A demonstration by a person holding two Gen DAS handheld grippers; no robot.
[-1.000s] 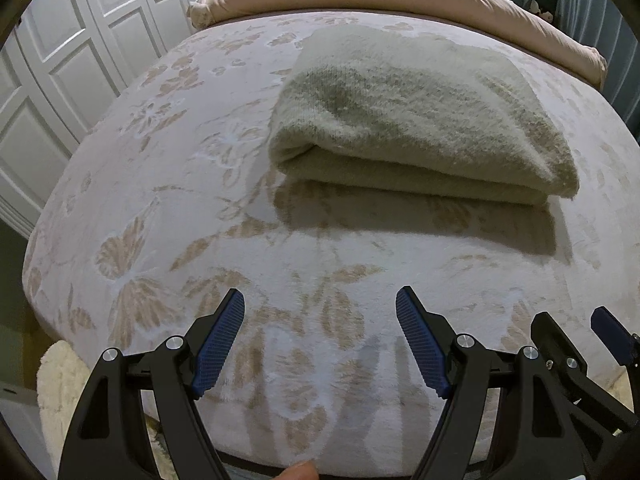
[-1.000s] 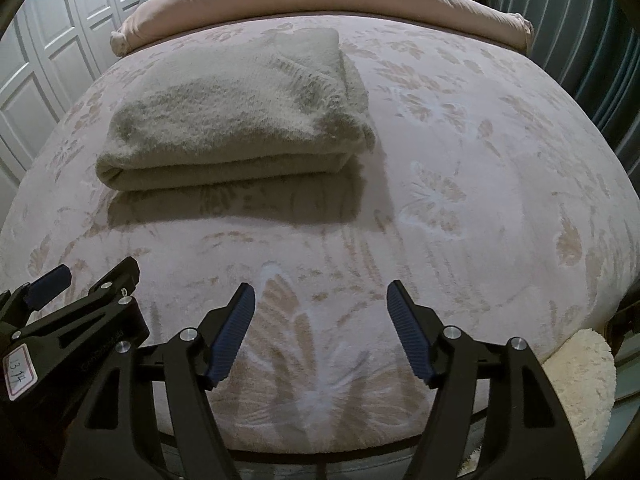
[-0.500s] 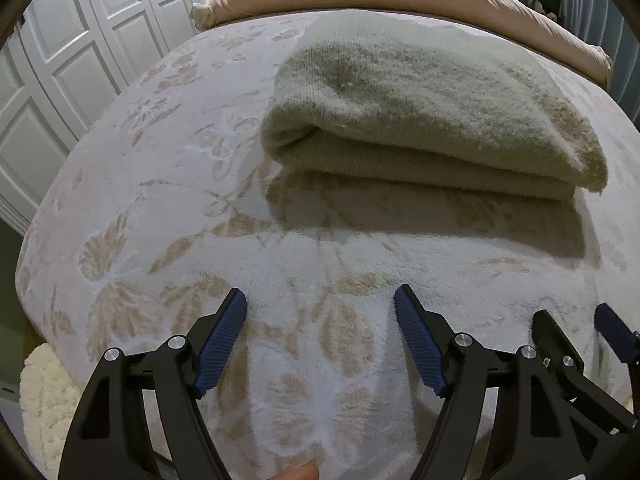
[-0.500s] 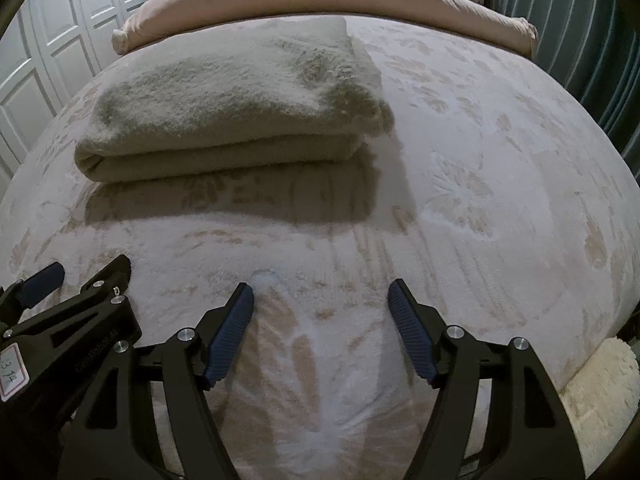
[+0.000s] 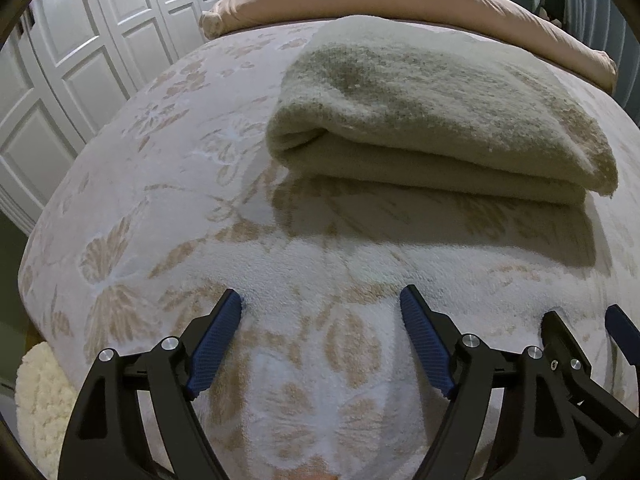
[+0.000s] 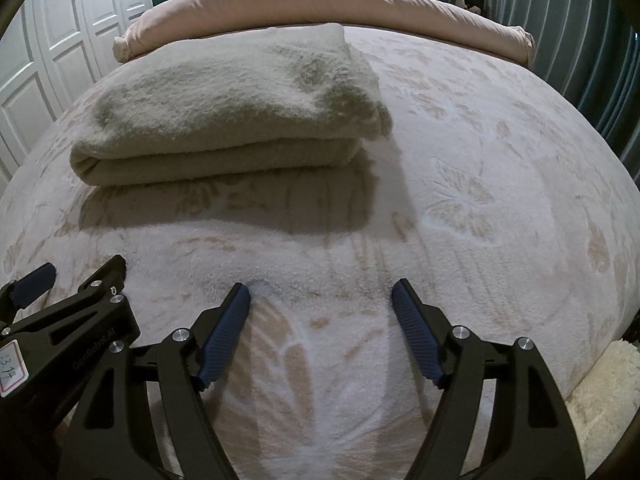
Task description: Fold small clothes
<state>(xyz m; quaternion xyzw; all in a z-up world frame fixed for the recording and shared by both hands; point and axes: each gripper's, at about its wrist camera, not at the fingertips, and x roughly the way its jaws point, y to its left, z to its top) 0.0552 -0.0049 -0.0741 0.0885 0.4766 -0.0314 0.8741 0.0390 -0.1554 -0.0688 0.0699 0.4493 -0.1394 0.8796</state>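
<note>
Garment (image 5: 432, 120), beige and fleecy, is shown folded on the bed (image 5: 160, 200); left gripper (image 5: 322, 300) and right gripper (image 6: 320, 292) are held wide, empty, nearby.

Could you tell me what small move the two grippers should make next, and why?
Probably ease both forward to the near folded edge of the beige fleece garment. The left gripper and right gripper are open and empty, side by side over the floral bedspread, short of the garment, which already lies folded in layers.
</note>
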